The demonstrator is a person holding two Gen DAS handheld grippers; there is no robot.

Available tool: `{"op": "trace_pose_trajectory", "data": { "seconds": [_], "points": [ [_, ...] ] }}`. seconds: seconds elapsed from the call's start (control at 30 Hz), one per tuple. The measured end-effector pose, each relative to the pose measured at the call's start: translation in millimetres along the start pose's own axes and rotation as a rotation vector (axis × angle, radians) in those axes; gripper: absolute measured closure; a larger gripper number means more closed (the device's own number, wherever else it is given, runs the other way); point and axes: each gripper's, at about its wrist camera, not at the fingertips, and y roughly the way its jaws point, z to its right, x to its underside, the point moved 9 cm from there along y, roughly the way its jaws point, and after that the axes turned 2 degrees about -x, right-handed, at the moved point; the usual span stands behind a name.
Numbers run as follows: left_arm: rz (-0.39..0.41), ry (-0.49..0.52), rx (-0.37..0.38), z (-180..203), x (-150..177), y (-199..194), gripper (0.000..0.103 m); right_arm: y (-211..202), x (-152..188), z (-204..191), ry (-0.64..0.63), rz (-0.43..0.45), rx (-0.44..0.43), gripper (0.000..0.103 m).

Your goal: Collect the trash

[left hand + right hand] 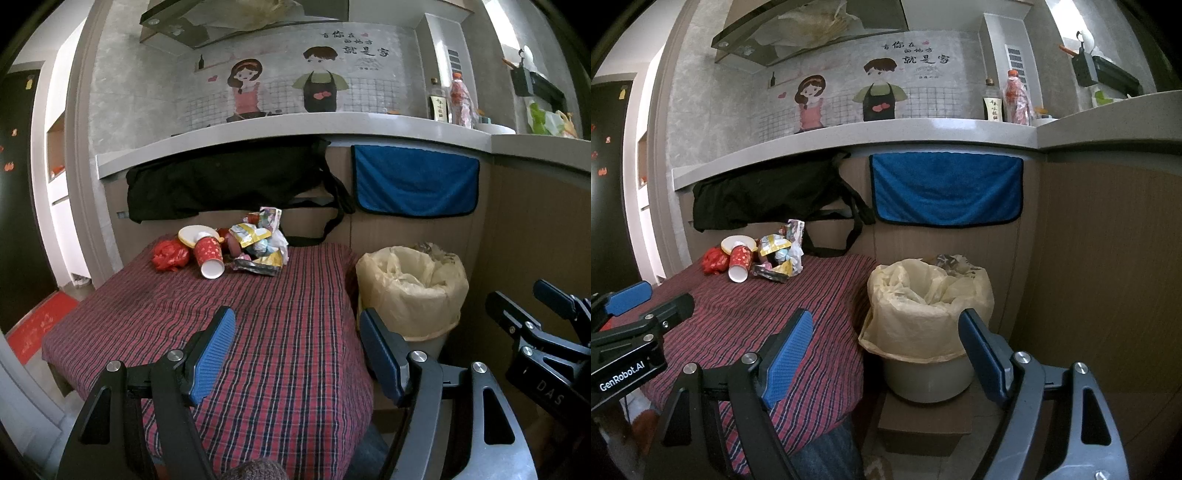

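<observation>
A heap of trash lies at the far end of the table with the red plaid cloth [280, 332]: a tipped red paper cup [208, 256] [739, 263], a crumpled red bag [169, 254] [714, 260], a yellow-rimmed lid [195, 235], and foil snack wrappers [258, 243] [779, 254]. To the table's right stands a bin lined with a pale yellow bag [410, 288] [925, 306]. My left gripper [297, 347] hovers open over the near half of the cloth, nothing between its fingers. My right gripper [886, 350] is open too, in front of the bin.
A black bag [221, 181] and a blue towel [415, 181] hang under the grey counter [295, 127] behind the table. Bottles [460, 98] stand on the counter at right. The bin rests on a brown box [923, 424]. A wood panel wall [1108, 258] closes the right side.
</observation>
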Motion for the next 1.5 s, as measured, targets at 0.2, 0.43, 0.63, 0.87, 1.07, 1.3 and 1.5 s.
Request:
{"op": "trace_pose_trajectory", "data": {
  "seconds": [0.2, 0.43, 0.63, 0.87, 1.07, 1.3, 1.5],
  "points": [
    [-0.002, -0.003, 0.001, -2.0, 0.1, 1.2, 0.033, 1.4, -1.4, 0.0, -0.003, 0.000, 0.000, 0.024],
    [-0.014, -0.013, -0.001, -10.1, -4.9, 3.8, 0.033, 2.3, -1.1, -0.3, -0.005, 0.005, -0.001, 0.024],
    [-0.015, -0.006, -0.030, -45.1, -23.7, 19.4, 0.033, 13.8, -20.4, -11.1, -0.048, 0.026, -0.003, 0.024],
    [-0.008, -0.029, -0.149, -140.5, -63.2, 48.8, 0.033, 53.8, -65.2, -54.6, -0.125, 0.038, -0.067, 0.024],
    [0.010, -0.108, -0.204, -225.2, -96.7, 86.6, 0.033, 112.5, -96.3, -100.1, -0.169, 0.018, -0.132, 0.024],
    [-0.070, -0.274, -0.123, -295.1, -96.1, 165.9, 0.033, 192.7, -107.1, -144.5, -0.208, -0.036, -0.196, 0.024],
    [-0.150, -0.377, -0.058, -310.0, -71.9, 236.1, 0.033, 269.2, -93.5, -179.4, -0.244, -0.157, -0.261, 0.026]
  ]
}}
